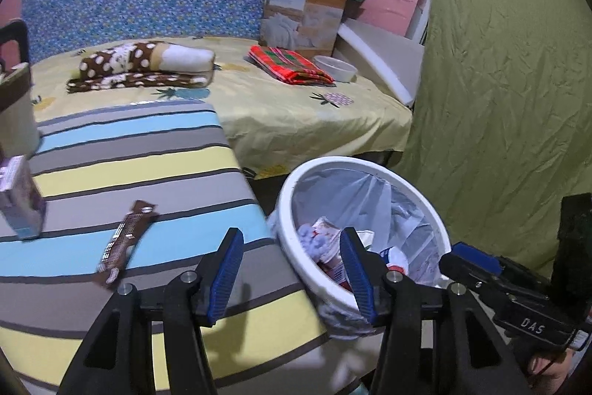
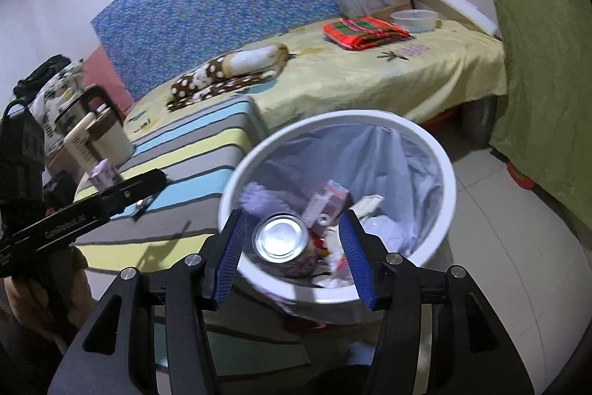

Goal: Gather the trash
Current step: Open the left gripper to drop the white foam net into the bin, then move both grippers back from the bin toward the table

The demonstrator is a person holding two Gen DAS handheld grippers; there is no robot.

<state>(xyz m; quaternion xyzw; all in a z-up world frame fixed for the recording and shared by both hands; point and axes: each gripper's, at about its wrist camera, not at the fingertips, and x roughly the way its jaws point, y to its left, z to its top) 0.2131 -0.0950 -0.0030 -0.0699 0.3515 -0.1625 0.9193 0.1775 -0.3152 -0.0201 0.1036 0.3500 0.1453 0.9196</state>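
A white trash bin (image 1: 292,184) with a clear liner stands beside the striped table (image 1: 129,150); it holds several pieces of trash. In the right wrist view a silver can (image 2: 280,239) lies in the bin (image 2: 425,136) with a pink carton (image 2: 327,200). My right gripper (image 2: 294,260) is open and empty right above the bin. My left gripper (image 1: 292,274) is open and empty over the table's right edge by the bin. A brown snack wrapper (image 1: 125,241) and a small purple carton (image 1: 18,198) lie on the table.
A cream mug (image 2: 107,132) and a lotion tube (image 2: 81,145) stand at the table's far left. Behind is a bed (image 1: 296,113) with a dotted blanket (image 1: 144,65), red cloth (image 1: 292,65), white bowl (image 1: 336,67) and cardboard box (image 1: 303,13). A green curtain (image 1: 499,62) hangs right.
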